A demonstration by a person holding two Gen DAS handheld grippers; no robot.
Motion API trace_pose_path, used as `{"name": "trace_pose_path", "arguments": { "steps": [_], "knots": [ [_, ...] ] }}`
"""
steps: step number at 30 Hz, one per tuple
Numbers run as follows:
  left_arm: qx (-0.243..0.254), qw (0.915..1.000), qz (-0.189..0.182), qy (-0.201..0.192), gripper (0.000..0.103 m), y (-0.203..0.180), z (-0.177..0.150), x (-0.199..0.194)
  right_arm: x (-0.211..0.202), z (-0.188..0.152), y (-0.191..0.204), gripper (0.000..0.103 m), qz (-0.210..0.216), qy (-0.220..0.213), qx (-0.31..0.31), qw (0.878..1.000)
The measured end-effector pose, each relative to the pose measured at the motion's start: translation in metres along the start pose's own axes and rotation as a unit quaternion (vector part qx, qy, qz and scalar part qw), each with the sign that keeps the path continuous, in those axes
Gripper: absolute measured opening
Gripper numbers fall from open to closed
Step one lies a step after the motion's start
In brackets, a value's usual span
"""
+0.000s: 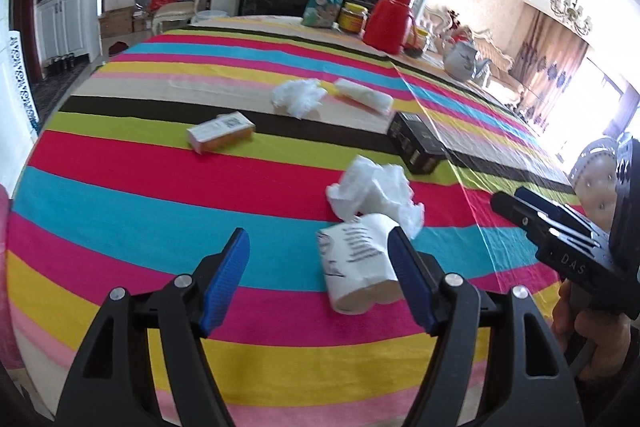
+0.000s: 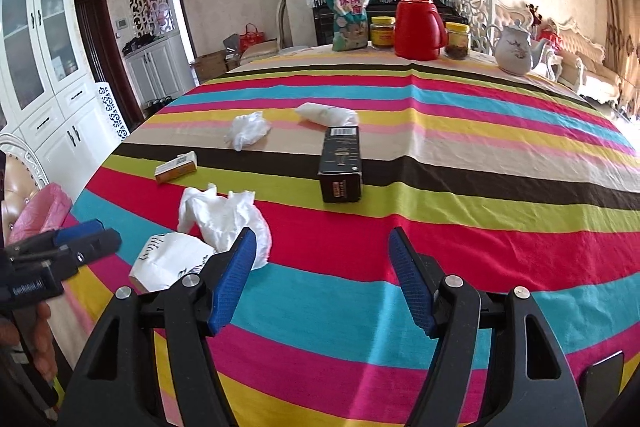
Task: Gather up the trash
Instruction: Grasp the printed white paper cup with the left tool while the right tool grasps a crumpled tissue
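striped table [image 2: 460,195], tissues [image 2: 224,215], boxes [image 2: 341,169]

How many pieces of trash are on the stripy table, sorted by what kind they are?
Crumpled white tissues: 2, far tissue, near tissue
Small boxes: 2, orange box, black box
White printed paper wrappers: 1, printed wrapper
Rolled white packets: 1, white packet
Total: 6
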State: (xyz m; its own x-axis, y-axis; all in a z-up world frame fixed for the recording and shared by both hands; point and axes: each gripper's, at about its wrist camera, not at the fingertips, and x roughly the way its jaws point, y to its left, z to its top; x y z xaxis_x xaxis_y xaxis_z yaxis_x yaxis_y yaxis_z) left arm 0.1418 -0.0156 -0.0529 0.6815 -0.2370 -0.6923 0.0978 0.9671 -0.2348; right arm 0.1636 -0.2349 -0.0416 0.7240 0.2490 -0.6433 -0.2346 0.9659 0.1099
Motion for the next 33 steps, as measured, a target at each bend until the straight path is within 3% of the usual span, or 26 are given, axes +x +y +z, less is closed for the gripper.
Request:
{"name": "trace_pose_path", "arguments": {
  "steps": [12, 14, 17, 33],
  "knots": [
    [0.018, 0.9988, -0.012, 0.043, 0.075, -0.028, -0.006, 0.04, -0.001, -0.001, -0.015, 0.067, -0.005, 0.0, 0.012, 1.0],
    [0.021, 0.9985, -0.012, 0.05, 0.074, -0.028, -0.007, 0.043, 0.0, -0.002, -0.016, 0.068, -0.005, 0.002, 0.012, 1.0],
    [0.026, 0.998, -0.011, 0.056, 0.062, -0.029, -0.008, 0.046, 0.001, -0.003, -0.015, 0.068, -0.005, 0.005, 0.012, 1.0],
    [0.005, 0.9995, 0.007, 0.031, 0.061, -0.001, -0.006, 0.023, 0.018, 0.004, 0.016, 0.069, 0.002, 0.018, -0.024, 1.0]
  ]
}}
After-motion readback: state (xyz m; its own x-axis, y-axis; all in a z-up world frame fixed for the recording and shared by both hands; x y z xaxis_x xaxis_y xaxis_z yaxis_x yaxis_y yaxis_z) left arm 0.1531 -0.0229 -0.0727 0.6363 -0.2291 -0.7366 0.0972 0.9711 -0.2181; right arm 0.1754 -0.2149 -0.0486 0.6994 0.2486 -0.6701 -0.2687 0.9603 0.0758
